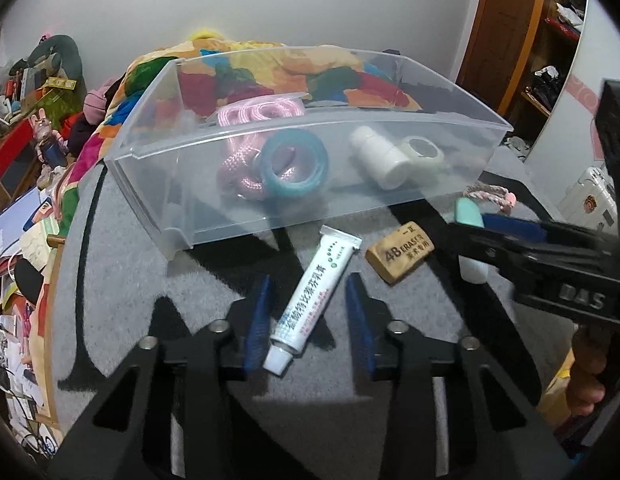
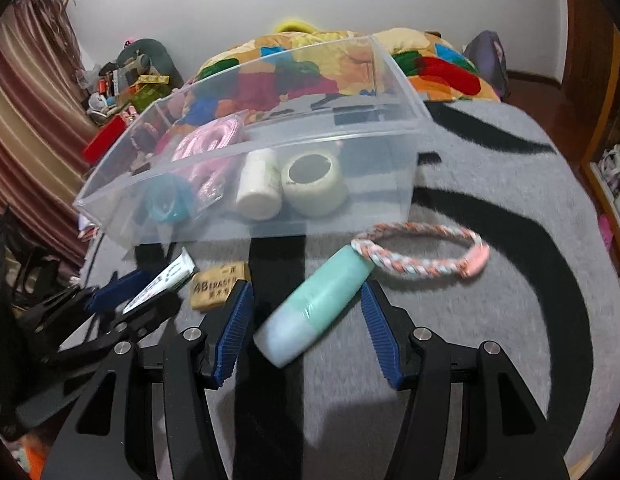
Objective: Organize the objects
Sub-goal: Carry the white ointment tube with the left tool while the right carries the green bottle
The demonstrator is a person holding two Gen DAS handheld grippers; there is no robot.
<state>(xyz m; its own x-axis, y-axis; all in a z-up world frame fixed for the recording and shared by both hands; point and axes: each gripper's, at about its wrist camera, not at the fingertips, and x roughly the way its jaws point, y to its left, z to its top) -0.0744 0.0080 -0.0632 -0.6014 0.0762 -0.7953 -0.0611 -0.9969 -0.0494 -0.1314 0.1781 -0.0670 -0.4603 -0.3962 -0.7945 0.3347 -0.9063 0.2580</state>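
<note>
- Storage was provided by a clear plastic bin (image 1: 293,208) set on a grey rug with black stripes (image 1: 121,280), toward the rug's far edge, in front of a multicoloured blanket (image 1: 269,68).
- Four things were seen inside the bin: a pink rope (image 1: 245,140), a teal tape roll (image 1: 293,168) resting against the rope, a white bottle (image 1: 380,158) lying on its side, and a pale tape roll (image 1: 424,152) just beside the bottle.
- A white ointment tube (image 1: 307,296) was laid on the rug in front of the bin's near wall, between the spread fingers of the left hand-held gripper (image 1: 310,320), which was released and apart from the tube on both sides.
- A tan eraser (image 1: 400,256) was placed just right of the tube.
- A mint-green bottle (image 2: 314,304) was lying tilted on the rug between the blue pads of the right hand-held gripper (image 2: 305,332); the jaws were spread wide, and contact with the bottle could not be made out.
- A braided pink-and-white loop (image 2: 426,252) was attached at the bottle's far end, toward the rug's right edge.
</note>
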